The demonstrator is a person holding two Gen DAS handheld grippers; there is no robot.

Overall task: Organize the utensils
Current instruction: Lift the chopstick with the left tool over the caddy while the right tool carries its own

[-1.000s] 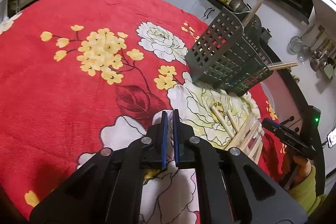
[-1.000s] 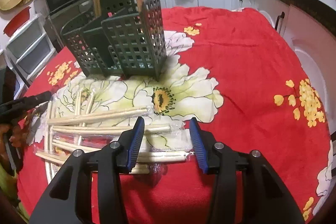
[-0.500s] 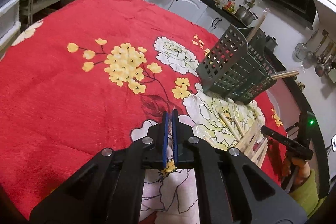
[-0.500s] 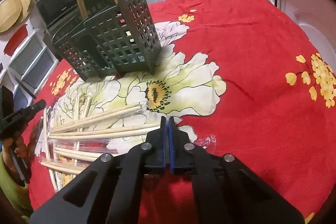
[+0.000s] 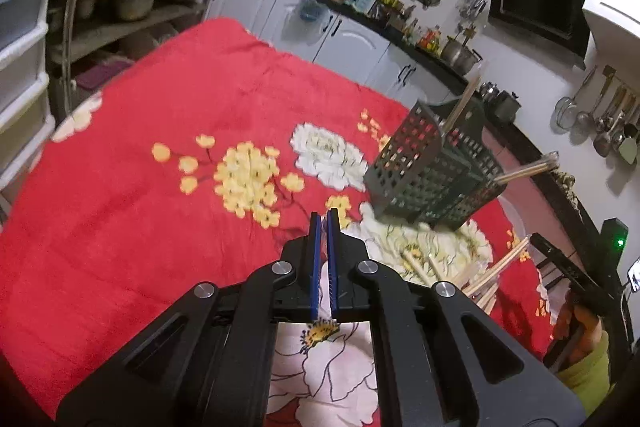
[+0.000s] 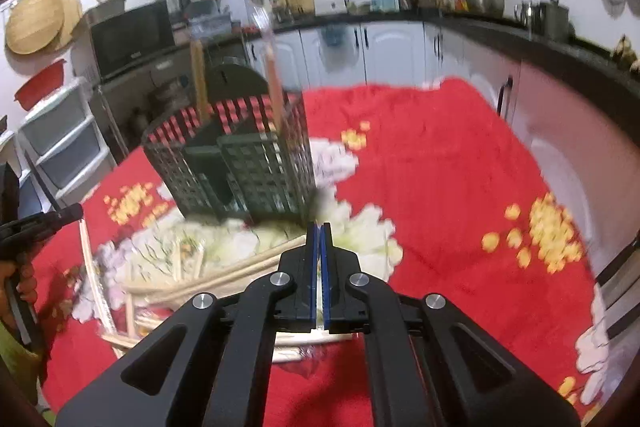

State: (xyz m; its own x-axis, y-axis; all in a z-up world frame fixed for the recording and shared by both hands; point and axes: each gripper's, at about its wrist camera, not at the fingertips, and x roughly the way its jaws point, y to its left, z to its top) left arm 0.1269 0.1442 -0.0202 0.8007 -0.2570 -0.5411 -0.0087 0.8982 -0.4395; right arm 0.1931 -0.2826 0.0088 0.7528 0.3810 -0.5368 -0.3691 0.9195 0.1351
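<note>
Red floral table: right tool pinches a wrapped chopstick pair; left tool, pressed together, idles. Lift level toward green caddy.

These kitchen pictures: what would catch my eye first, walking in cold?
The bright red flowered cloth covering the table. On it stands a dark green slotted basket with chopsticks poking up, and more chopsticks lie loose in front of it. The right tongs look shut on a clear-wrapped pair.

Both grippers: left gripper and right gripper are matte black plastic, angular linkage arms with triangular cutouts, silver round screws at pivots, blue pads lining jaws. Operator: yellow-green sleeve, bare skin at hand.
</note>
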